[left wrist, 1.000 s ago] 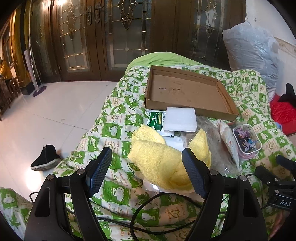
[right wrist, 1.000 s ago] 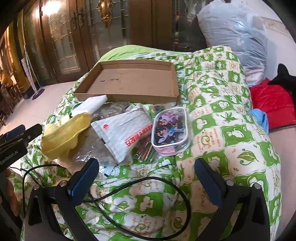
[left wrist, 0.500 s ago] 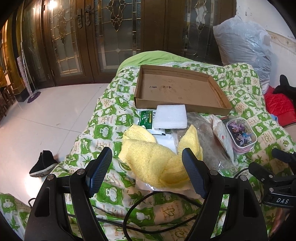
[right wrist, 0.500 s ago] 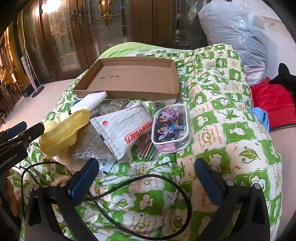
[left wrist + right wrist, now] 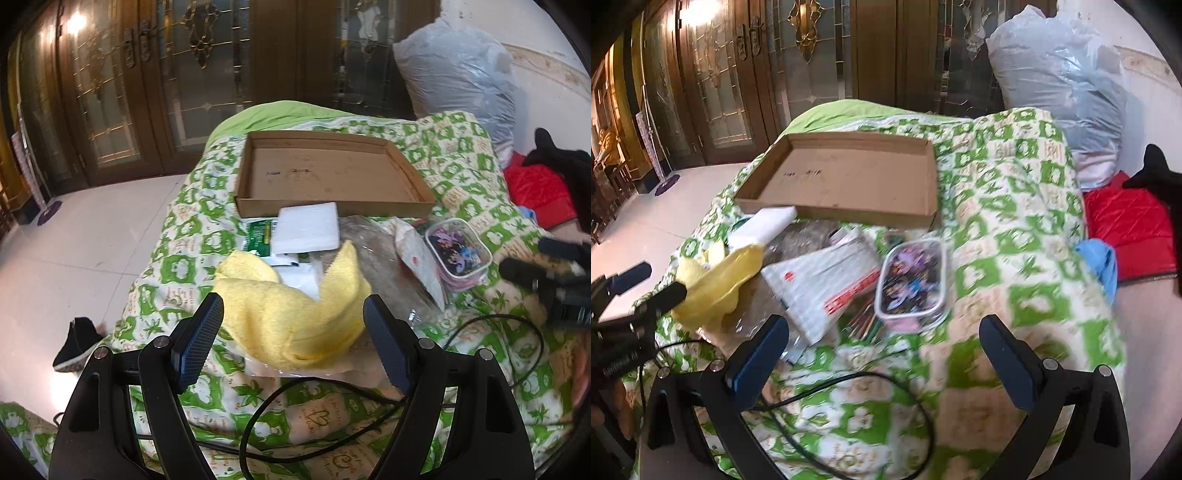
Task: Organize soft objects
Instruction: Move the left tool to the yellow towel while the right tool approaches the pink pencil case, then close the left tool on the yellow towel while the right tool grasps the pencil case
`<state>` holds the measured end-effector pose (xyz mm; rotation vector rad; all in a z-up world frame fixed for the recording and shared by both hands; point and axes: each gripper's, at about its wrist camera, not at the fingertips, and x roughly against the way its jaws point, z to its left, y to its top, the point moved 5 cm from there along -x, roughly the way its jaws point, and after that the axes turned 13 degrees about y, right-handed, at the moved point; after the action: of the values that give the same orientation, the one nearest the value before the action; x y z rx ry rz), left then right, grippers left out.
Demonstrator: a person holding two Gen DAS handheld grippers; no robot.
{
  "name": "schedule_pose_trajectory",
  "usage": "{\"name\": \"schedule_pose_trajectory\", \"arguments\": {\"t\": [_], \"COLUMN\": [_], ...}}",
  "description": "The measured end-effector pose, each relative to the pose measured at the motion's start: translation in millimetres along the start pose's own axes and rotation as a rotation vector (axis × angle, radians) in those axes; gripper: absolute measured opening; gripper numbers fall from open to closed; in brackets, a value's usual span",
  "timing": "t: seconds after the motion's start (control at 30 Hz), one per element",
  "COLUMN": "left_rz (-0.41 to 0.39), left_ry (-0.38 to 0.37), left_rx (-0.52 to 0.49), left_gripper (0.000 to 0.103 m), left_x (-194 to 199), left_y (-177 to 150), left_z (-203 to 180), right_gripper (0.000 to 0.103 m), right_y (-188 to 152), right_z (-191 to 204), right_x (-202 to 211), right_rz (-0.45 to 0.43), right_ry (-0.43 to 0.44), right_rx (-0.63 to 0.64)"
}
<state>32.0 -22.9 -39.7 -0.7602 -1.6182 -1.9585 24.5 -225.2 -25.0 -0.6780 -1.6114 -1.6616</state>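
Risk lay in the crumpled yellow towel (image 5: 295,317) on the bed (image 5: 450,162), resting on slippery plastic bags (image 5: 827,284): both spread tools, left tool (image 5: 293,332) and right tool (image 5: 884,360), might have pinched a bag too.

Hidden, cropped and smeared parts

The crumpled yellow terry cloth (image 5: 295,317) covers part of a clear plastic bag (image 5: 373,258); the right gripper (image 5: 543,273) is blurred and cut by the frame edge; the green-and-white patterned quilt (image 5: 1015,295) smears nearby.

Left gripper (image 5: 293,321) gapes wide over crumpled yellow towel (image 5: 291,317).
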Motion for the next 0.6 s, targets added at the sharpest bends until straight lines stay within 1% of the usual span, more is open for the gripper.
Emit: {"name": "schedule_pose_trajectory", "arguments": {"t": [0.13, 0.27, 0.33, 0.37, 0.43, 0.47, 0.57, 0.6], "left_rz": [0.013, 0.082, 0.092, 0.088, 0.075, 0.069, 0.043, 0.03], "left_ry": [-0.012, -0.01, -0.006, -0.005, -0.021, -0.032, -0.047, -0.052], "left_rx": [-0.046, -0.094, -0.103, -0.097, -0.077, -0.065, -0.03, -0.019], "left_gripper": [0.079, 0.078, 0.056, 0.041, 0.035, 0.028, 0.014, 0.014], "left_x": [-2.5, -18.9, -22.5, -21.8, -19.1, -17.5, -9.9, -6.5], "left_y": [-2.2, -8.1, -9.8, -9.7, -9.5, -8.8, -6.5, -5.2], "left_z": [-10.3, -21.9, -23.9, -22.6, -19.4, -17.7, -11.7, -9.8], "right_gripper": [0.103, 0.103, 0.103, 0.103, 0.103, 0.103, 0.103, 0.103], "right_y": [7.7, 11.3, 18.0, 20.4, 26.1, 27.0, 28.7, 29.1], "right_z": [-10.6, -18.6, -22.6, -23.2, -24.0, -24.3, -21.7, -21.9], "right_x": [0.2, -11.8, -20.4, -23.5, -28.7, -30.1, -39.3, -41.2], "right_rz": [0.021, 0.09, 0.126, 0.138, 0.157, 0.161, 0.194, 0.203], "right_ry": [0.044, 0.088, 0.111, 0.119, 0.108, 0.103, 0.11, 0.111], "right_rx": [-0.043, -0.104, -0.139, -0.149, -0.15, -0.147, -0.158, -0.159]}}
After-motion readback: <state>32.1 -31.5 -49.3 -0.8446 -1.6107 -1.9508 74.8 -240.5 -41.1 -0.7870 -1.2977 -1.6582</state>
